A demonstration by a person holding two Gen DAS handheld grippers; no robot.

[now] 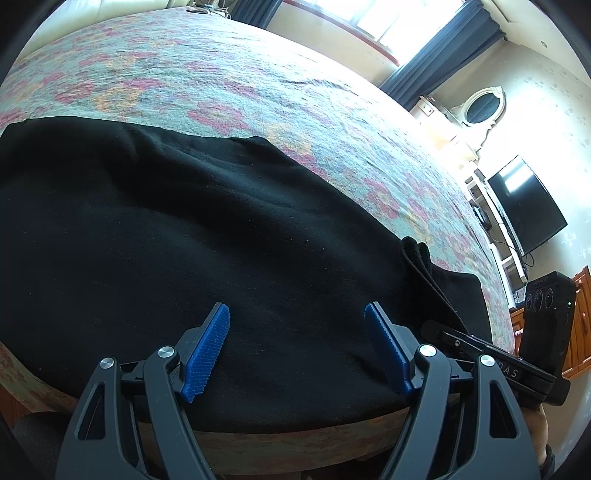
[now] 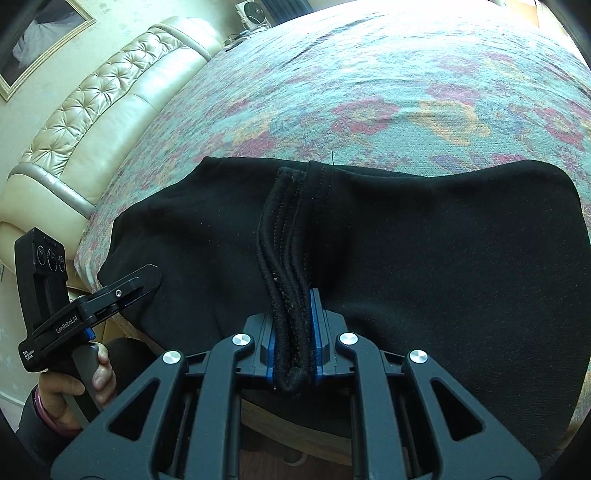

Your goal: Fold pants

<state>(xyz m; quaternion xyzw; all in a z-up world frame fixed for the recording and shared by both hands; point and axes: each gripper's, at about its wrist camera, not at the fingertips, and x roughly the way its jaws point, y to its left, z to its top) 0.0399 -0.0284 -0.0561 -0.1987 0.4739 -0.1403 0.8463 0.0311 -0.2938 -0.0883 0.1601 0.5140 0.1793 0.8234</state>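
Black pants (image 1: 184,229) lie spread across the near edge of a bed with a floral cover (image 1: 229,85). My left gripper (image 1: 297,325) is open and empty, its blue pads just above the black cloth. My right gripper (image 2: 293,325) is shut on a bunched hem of the pants (image 2: 284,236), with stitched folded layers standing up between its blue pads. The rest of the pants (image 2: 443,258) lie flat on both sides of it. The right gripper also shows in the left wrist view (image 1: 491,354), and the left gripper in the right wrist view (image 2: 110,299).
The floral cover (image 2: 369,92) stretches far beyond the pants. A tufted cream headboard (image 2: 92,110) is at the left. A TV (image 1: 524,206), a shelf unit, a mirror and a curtained window (image 1: 413,22) stand past the bed. The wooden bed frame edge (image 1: 295,443) is below the grippers.
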